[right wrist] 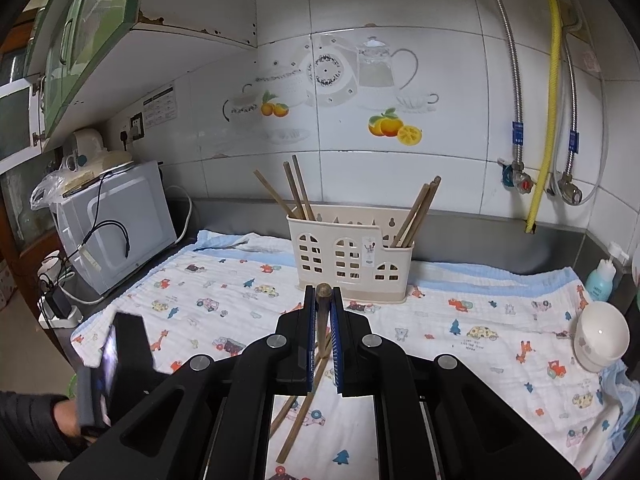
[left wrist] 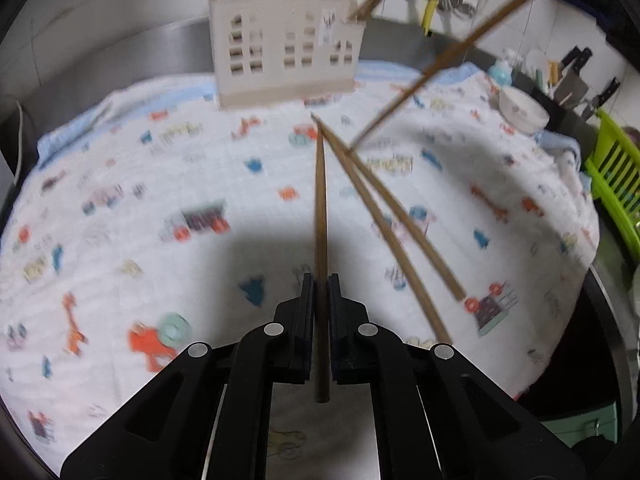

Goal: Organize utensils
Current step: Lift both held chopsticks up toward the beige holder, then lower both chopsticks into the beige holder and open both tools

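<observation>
Cloth-covered worktop (right wrist: 460,344), left to right: left hand-held gripper (left wrist: 320,280) clamps one chopstick (left wrist: 320,208), right hand-held gripper (right wrist: 323,294) clamps another (right wrist: 323,292); cream holder (right wrist: 348,264) upper centre—carry tips-down, drop into an open slot.

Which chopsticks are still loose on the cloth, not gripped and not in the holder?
The two chopsticks lying crossed on the cloth, just right of the left claw. The others are clamped in a claw or stand in the holder.
</observation>
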Tool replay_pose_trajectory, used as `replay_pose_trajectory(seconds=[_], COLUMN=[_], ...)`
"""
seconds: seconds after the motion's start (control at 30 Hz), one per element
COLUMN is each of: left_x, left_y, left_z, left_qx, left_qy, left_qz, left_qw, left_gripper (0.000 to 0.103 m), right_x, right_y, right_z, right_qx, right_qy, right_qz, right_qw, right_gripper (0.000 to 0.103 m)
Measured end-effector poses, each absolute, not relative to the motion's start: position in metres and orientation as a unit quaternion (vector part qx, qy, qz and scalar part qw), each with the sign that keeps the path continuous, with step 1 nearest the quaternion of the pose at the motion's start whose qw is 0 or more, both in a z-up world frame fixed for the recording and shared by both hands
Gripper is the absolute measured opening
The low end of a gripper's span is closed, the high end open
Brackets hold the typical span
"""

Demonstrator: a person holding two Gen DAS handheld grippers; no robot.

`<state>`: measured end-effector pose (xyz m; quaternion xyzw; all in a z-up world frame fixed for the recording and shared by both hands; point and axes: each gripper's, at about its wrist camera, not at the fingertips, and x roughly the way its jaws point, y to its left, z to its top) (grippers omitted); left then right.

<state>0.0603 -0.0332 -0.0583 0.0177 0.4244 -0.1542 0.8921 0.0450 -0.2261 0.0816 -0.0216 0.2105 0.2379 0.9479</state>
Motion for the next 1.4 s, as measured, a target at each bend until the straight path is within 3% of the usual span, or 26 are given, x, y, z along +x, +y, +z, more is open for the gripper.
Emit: replay_pose_trajectory(seconds=[0.37,0.7,1.1,1.4], left_x=[0.074,0.096,0.142,0.186], left_y=[-0.028,-0.036,-0.044,-0.048], left_z=[0.019,0.054,0.135,0.193], left_qx=[0.003,0.009,0.02,0.022], left_qy=[0.302,0.267,0.203,0.12], left_qz=[-0.173,-0.184,-0.194,-0.165], left_qw=[0.937,0.946,0.959,0.979], left_gripper=[0.005,0.005,0.005,0.005], right_x=[0.057,0.089,0.165,0.225], right_y=[-0.223,-0.225,-0.233,-0.233], right_z=[0.109,0.146,0.226,0.225], right_qx=[-0.033,-0.036,-0.01,0.011], right_qy=[0.187,0.174,0.128,0.118], right_qz=[0.244,0.255,0.24,0.204], right_qw=[0.951,0.951,0.962,0.972], right_gripper=[0.007,0.007,0.007,0.007])
